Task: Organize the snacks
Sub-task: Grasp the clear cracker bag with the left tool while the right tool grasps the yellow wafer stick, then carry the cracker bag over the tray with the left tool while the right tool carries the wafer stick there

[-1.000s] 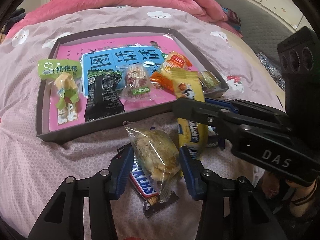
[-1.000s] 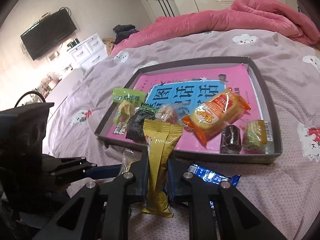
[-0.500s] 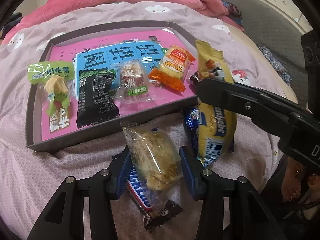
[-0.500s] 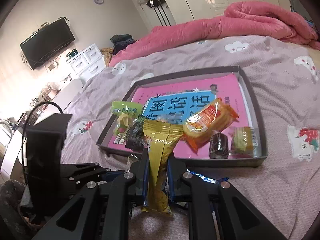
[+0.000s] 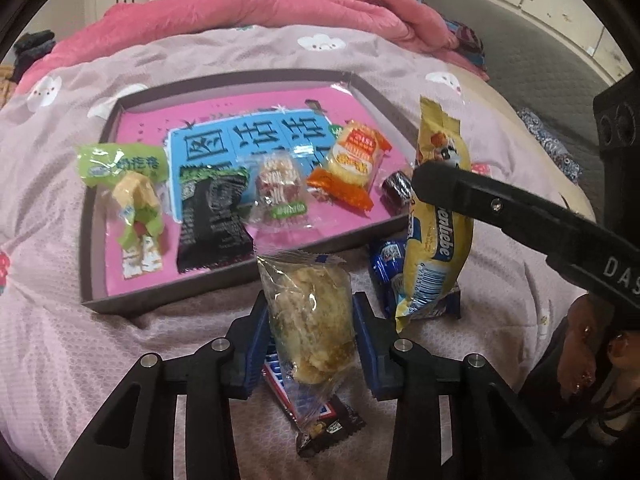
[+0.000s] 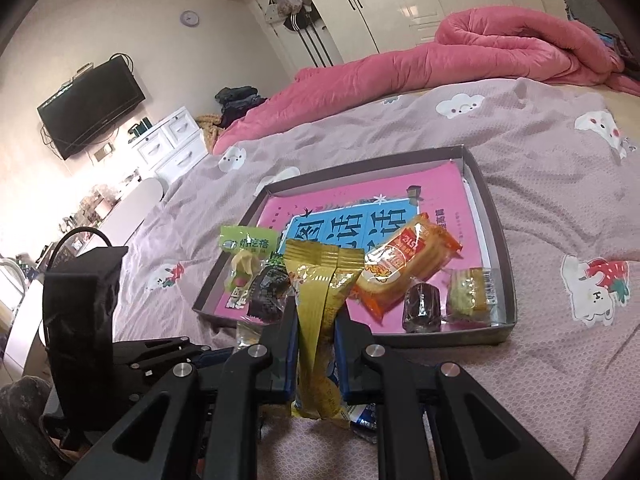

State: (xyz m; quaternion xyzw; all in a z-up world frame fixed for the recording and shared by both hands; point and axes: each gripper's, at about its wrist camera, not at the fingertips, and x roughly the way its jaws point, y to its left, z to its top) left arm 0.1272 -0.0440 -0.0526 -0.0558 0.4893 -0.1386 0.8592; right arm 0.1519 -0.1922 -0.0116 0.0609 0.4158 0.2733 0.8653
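Left gripper (image 5: pixel 312 330) closing w/ the clear pastry pack (image 5: pixel 310 316) between its blue pads, lifted just above the bed (image 5: pixel 48 360), near the tray (image 5: pixel 168 300) front wall. Looks light, crinkly film, crumbly inside, so prob. best gripped mid-body, gently. Flaky beige pastry shows thru the wrap. Right gripper (image 6: pixel 316 344) clamped tight on the yellow snack bag (image 6: pixel 320 320), upright, thin & floppy. Chocolate bar (image 5: pixel 320 416) lies under the pack; blue packet (image 5: pixel 386 272) beside it on the bed.
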